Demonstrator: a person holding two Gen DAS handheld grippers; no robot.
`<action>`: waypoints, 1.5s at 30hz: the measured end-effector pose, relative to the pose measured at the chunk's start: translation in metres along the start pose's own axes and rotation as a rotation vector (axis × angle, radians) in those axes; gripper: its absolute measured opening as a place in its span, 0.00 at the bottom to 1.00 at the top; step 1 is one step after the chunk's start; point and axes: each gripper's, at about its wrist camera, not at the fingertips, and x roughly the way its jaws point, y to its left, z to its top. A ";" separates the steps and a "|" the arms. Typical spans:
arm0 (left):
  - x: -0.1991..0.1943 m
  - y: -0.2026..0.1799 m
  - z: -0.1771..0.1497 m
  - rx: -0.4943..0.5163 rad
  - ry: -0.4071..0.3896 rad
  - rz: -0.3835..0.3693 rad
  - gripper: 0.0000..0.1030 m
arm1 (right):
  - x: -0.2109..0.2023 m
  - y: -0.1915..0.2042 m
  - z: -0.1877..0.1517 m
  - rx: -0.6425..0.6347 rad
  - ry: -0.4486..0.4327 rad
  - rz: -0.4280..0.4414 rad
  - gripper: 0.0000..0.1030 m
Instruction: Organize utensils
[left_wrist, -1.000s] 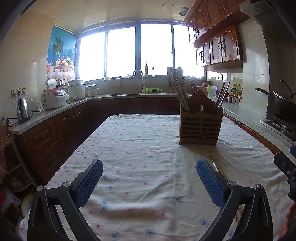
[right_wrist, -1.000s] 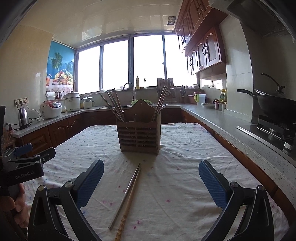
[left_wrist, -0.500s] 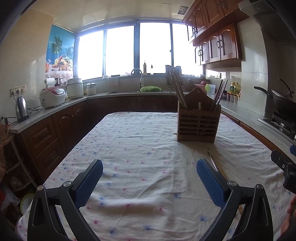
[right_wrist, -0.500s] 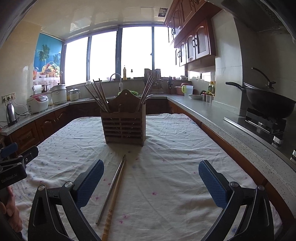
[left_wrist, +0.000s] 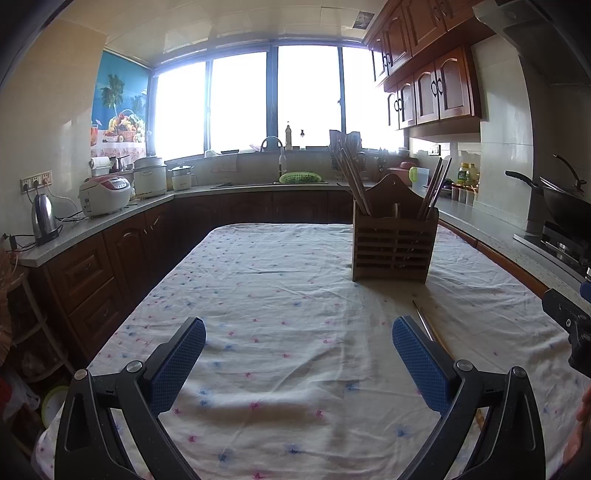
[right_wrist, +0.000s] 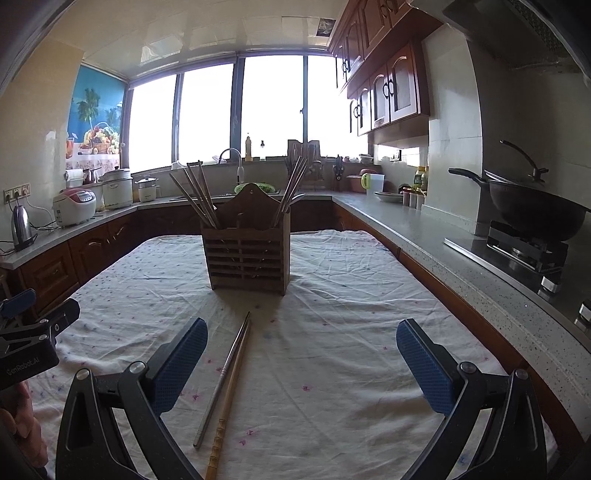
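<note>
A wooden slatted utensil holder (right_wrist: 248, 254) stands upright on the cloth-covered table, with several chopsticks in its left and right compartments; it also shows in the left wrist view (left_wrist: 392, 247). A metal chopstick (right_wrist: 222, 380) and a bamboo chopstick (right_wrist: 229, 398) lie side by side on the cloth in front of the holder, just right of my right gripper's left finger. In the left wrist view they (left_wrist: 424, 325) lie partly hidden behind the right finger. My right gripper (right_wrist: 301, 363) is open and empty. My left gripper (left_wrist: 297, 363) is open and empty above bare cloth.
The table (right_wrist: 351, 295) carries a white floral cloth. Counters run around it: a kettle (left_wrist: 43, 219) and rice cookers (left_wrist: 105, 195) on the left, a sink (left_wrist: 273, 162) at the back, a wok on the stove (right_wrist: 532, 214) on the right.
Both views have shifted slightly. In the right wrist view the holder and chopsticks moved left, then back right and nearer. Both grippers stay open.
</note>
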 end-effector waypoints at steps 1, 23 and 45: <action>-0.001 0.000 0.000 -0.001 0.000 0.000 0.99 | 0.000 0.000 0.000 -0.001 -0.001 0.000 1.00; -0.010 -0.003 -0.002 0.000 -0.013 0.005 0.99 | -0.008 0.001 0.003 -0.024 -0.017 -0.021 1.00; -0.013 -0.004 0.002 -0.001 -0.002 0.021 0.99 | -0.013 -0.001 0.004 -0.009 -0.034 0.009 1.00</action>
